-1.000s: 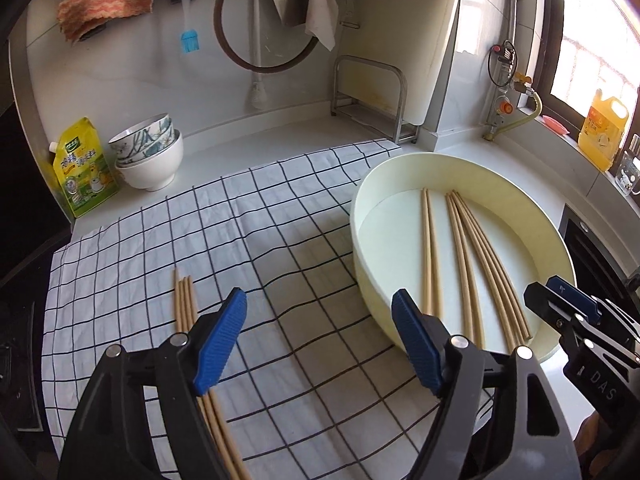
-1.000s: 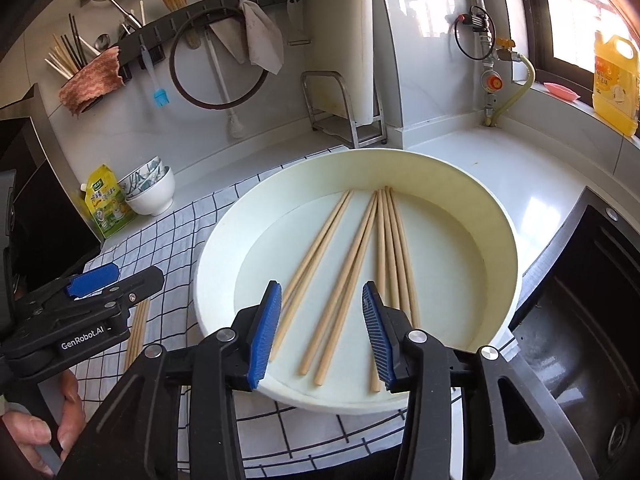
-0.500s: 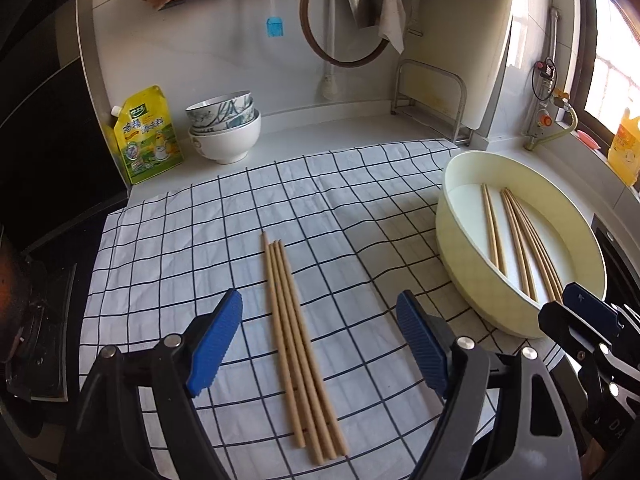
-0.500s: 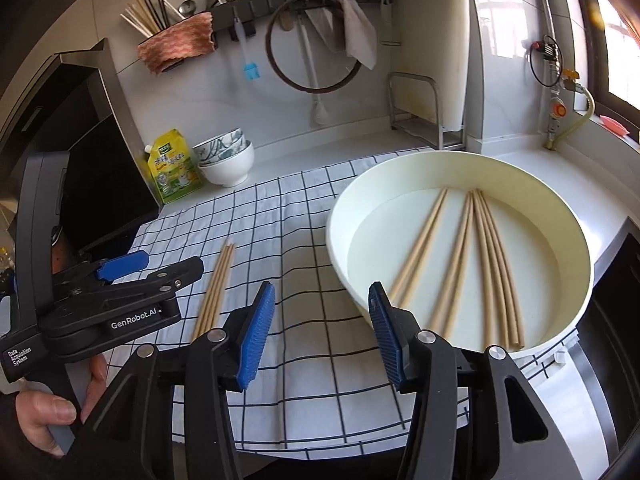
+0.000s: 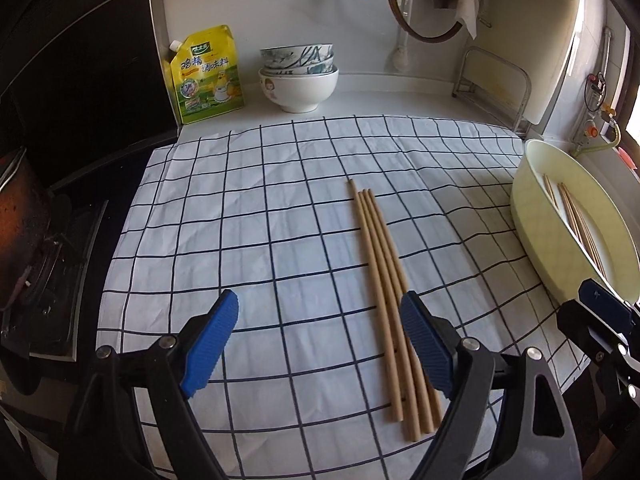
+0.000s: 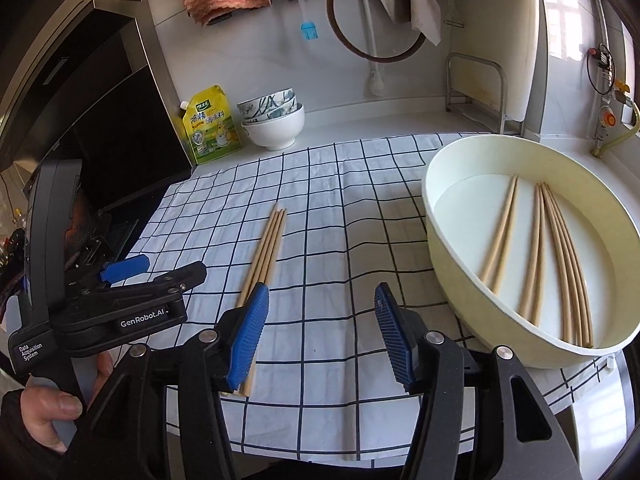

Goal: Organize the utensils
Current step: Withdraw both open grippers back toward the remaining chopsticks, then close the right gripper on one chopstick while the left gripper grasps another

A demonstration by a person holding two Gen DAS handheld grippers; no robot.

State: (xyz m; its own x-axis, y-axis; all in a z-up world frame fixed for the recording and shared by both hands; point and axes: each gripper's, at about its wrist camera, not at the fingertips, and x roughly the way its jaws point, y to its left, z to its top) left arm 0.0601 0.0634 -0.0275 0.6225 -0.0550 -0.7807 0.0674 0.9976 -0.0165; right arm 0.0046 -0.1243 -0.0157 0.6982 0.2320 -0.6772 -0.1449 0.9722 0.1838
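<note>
- I am holding my left hand-held gripper (image 5: 320,344) wide apart and empty above the checked cloth (image 5: 280,240) on the desk.
- My right hand-held gripper (image 6: 320,332) is also gaping, somewhat narrower, gripping nothing.
- A bundle of wooden chopsticks (image 5: 384,280) is lying side by side on the cloth, its near end passing just beside my left gripper's right finger.
- More chopsticks (image 6: 556,248) are resting loose in the cream basin (image 6: 452,248) to the right, possibly in shallow water, though the glare is making that hard to judge.
- I am judging these sticks light, stiff and smooth, so they are likely to roll or slip.
- Pinching near the thicker end, square across the shafts, is looking the safest hold.
</note>
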